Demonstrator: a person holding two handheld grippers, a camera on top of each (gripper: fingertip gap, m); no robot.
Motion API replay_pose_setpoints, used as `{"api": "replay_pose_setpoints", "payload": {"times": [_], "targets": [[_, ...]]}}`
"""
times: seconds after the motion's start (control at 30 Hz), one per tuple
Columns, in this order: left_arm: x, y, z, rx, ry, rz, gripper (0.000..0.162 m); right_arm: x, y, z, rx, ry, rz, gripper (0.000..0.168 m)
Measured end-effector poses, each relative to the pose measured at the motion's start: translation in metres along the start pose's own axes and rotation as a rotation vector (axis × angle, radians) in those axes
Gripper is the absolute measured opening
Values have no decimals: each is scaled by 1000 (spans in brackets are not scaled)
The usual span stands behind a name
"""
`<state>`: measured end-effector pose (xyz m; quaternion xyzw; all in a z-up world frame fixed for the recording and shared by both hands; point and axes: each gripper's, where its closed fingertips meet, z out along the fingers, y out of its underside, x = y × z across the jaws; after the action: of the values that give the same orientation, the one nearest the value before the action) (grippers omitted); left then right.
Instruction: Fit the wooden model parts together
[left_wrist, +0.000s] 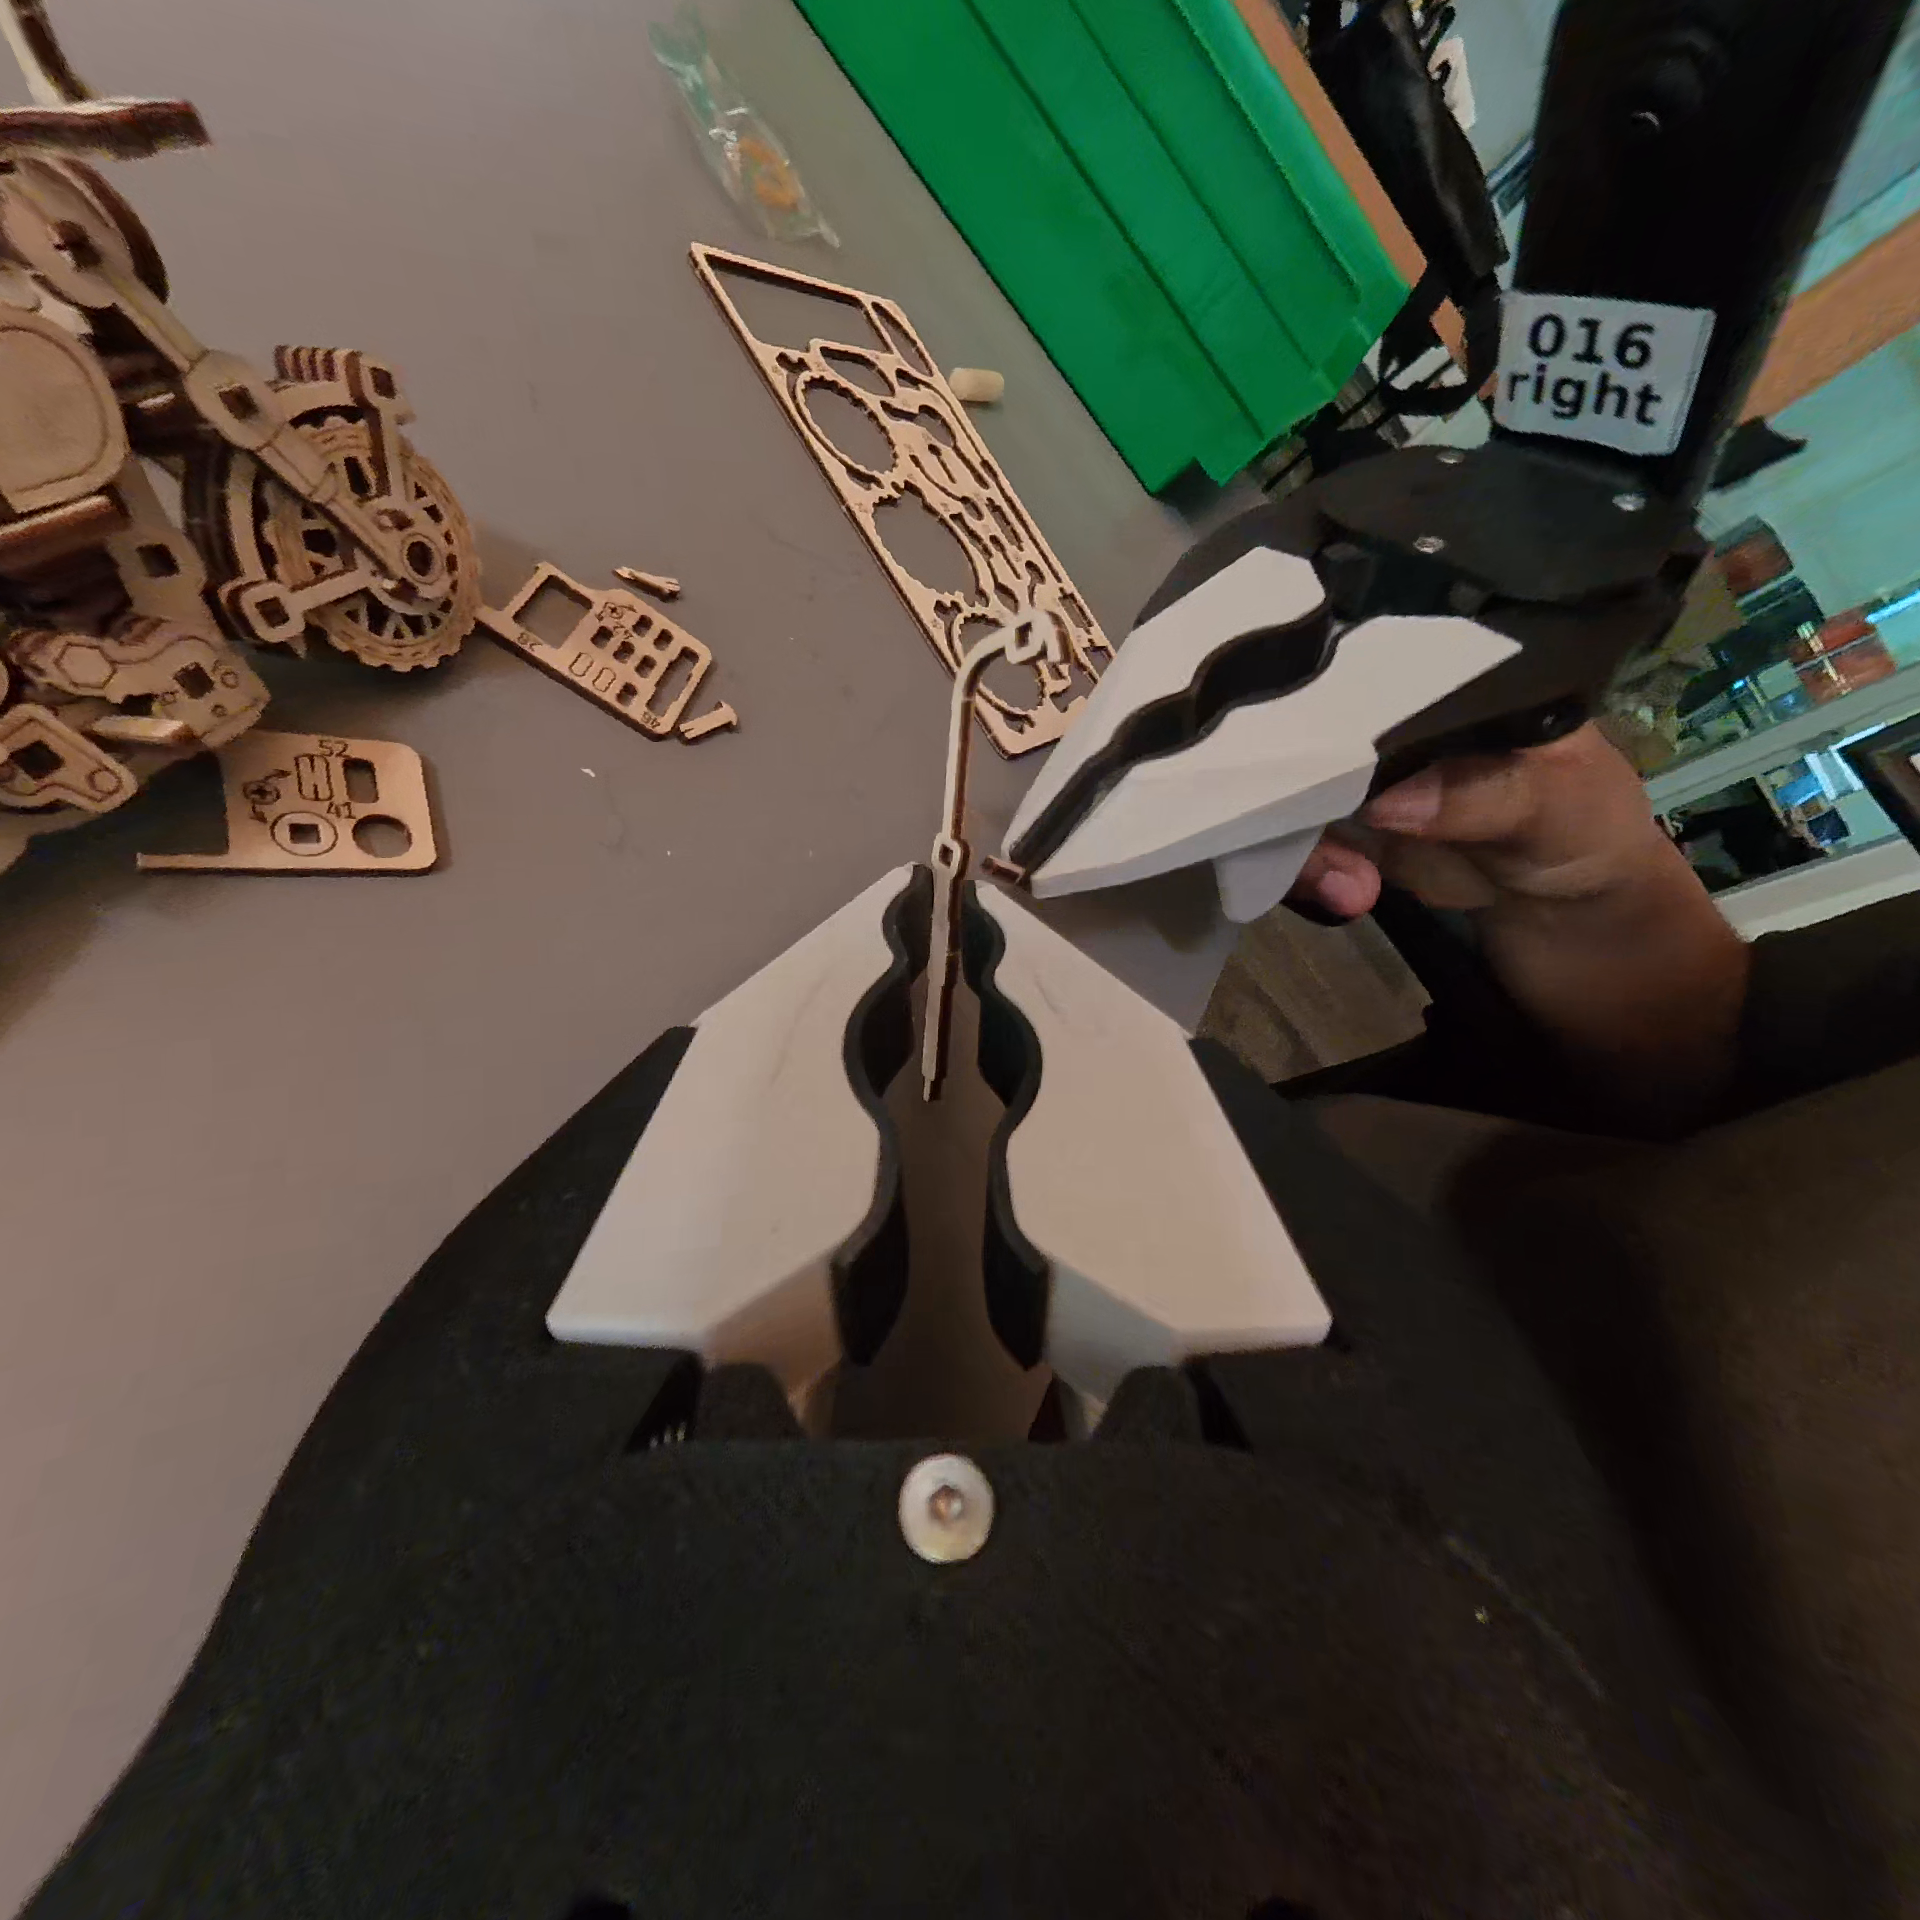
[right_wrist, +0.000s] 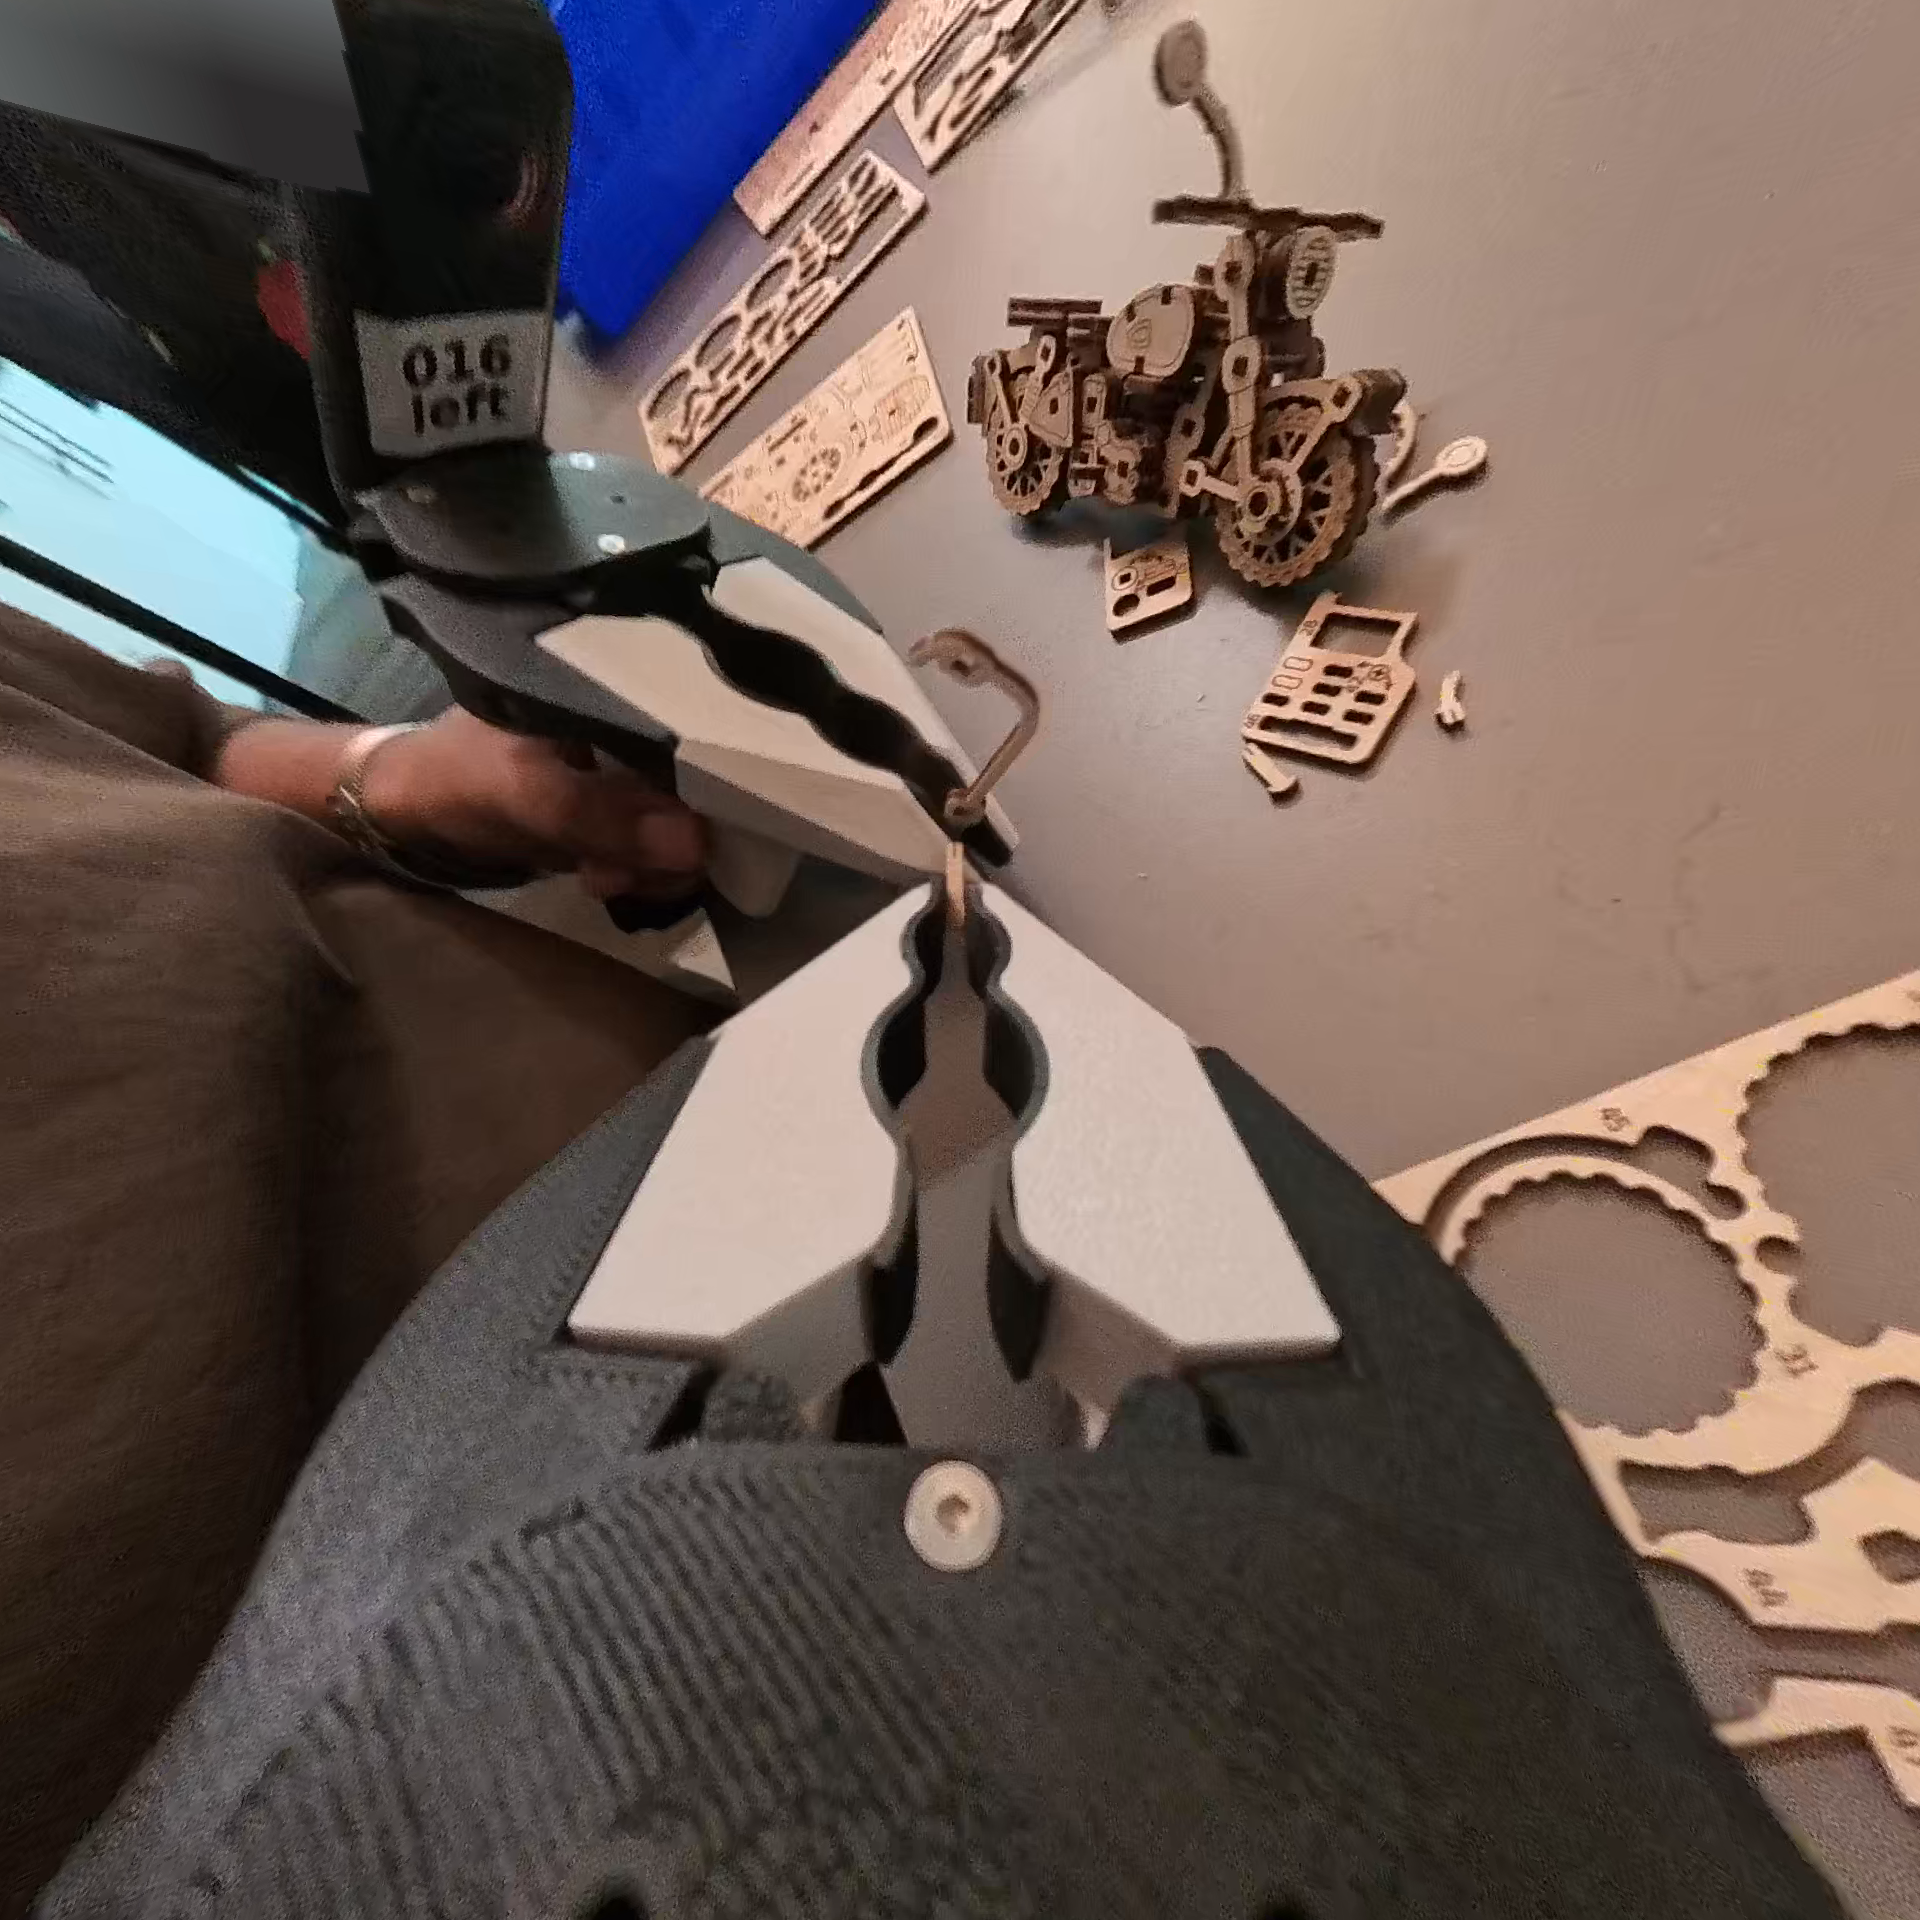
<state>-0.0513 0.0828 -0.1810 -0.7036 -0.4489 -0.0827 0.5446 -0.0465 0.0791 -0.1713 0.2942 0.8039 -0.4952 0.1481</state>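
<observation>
My left gripper (left_wrist: 940, 883) is shut on a thin hooked wooden strip (left_wrist: 961, 748) that stands up out of its tips. In the right wrist view the left gripper (right_wrist: 977, 826) holds the same strip (right_wrist: 1003, 717), hook end up. My right gripper (right_wrist: 954, 902) is shut on a small wooden peg (right_wrist: 953, 883). The peg's tip meets the strip's lower end at the left gripper's tips. In the left wrist view the right gripper (left_wrist: 1013, 864) comes in from the right with the peg (left_wrist: 1000, 868) beside the strip's small square eyelet. A wooden motorcycle model (left_wrist: 312, 540) (right_wrist: 1195, 416) stands on the grey table.
Punched-out plywood sheets (left_wrist: 914, 468) (right_wrist: 1662, 1351) and small offcut cards (left_wrist: 301, 805) (right_wrist: 1335, 686) lie on the table (left_wrist: 520, 260). A green bin (left_wrist: 1122, 229) stands at the back, and a blue bin (right_wrist: 675, 135) too. A clear plastic bag (left_wrist: 748, 145) lies nearby. A hand (left_wrist: 1507, 831) holds the right gripper. The tips of both grippers are at nearly the same place.
</observation>
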Motion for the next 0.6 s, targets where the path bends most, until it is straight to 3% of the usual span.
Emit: {"api": "replay_pose_setpoints", "payload": {"times": [0.03, 0.37, 0.6], "targets": [[1, 0, 0, -1, 0, 7, 3, 0, -2, -1, 13, -14, 28, 2], [12, 6, 4, -23, -24, 149, 2, -4, 3, -7, 16, -180, 229, 2], [14, 9, 5, -34, -37, 192, 3, -4, 8, -9, -15, -197, 240, 2]]}}
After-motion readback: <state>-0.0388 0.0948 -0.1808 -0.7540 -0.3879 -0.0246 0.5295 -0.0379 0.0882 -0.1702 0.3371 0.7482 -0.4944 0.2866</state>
